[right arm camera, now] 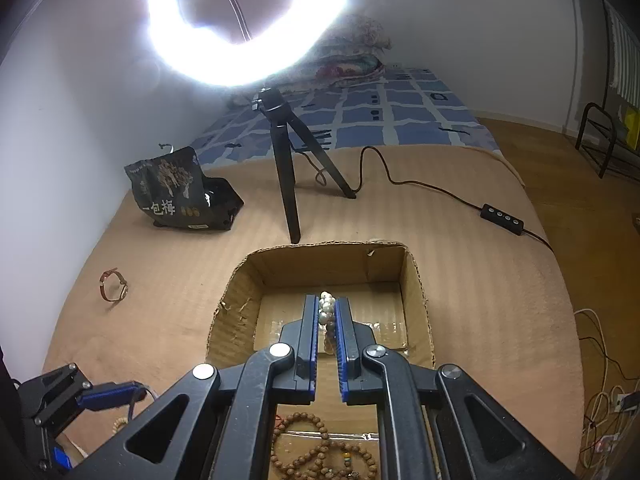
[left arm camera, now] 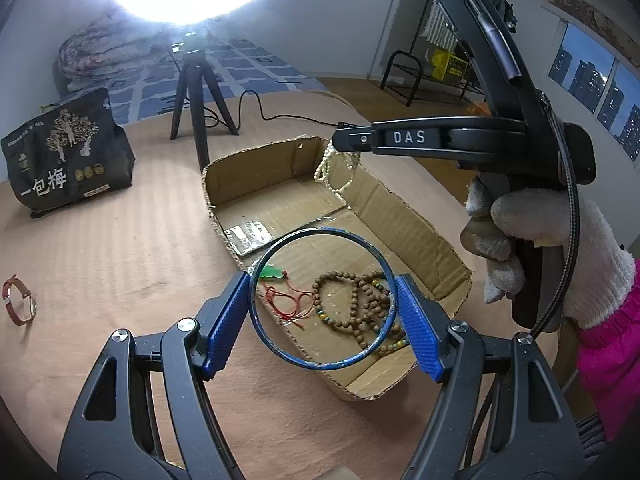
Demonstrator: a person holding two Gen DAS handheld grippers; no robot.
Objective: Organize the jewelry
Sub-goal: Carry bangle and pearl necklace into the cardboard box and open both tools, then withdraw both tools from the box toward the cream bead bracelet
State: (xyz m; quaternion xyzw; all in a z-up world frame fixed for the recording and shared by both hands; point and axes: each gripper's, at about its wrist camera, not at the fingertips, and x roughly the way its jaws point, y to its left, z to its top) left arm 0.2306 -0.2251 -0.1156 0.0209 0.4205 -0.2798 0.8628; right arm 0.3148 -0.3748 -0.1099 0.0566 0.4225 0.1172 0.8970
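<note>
My left gripper is shut on a thin blue bangle, its blue pads pressing on both sides of the ring, and holds it above the near end of an open cardboard box. Inside the box lie a string of brown wooden beads and a green pendant on a red cord. My right gripper is shut on a white pearl necklace, which hangs over the box's far end. A white-gloved hand holds that gripper.
The box sits on a tan blanket. A red-strapped watch lies on it at the left. A black snack bag, a ring-light tripod and its cable with a controller stand behind the box.
</note>
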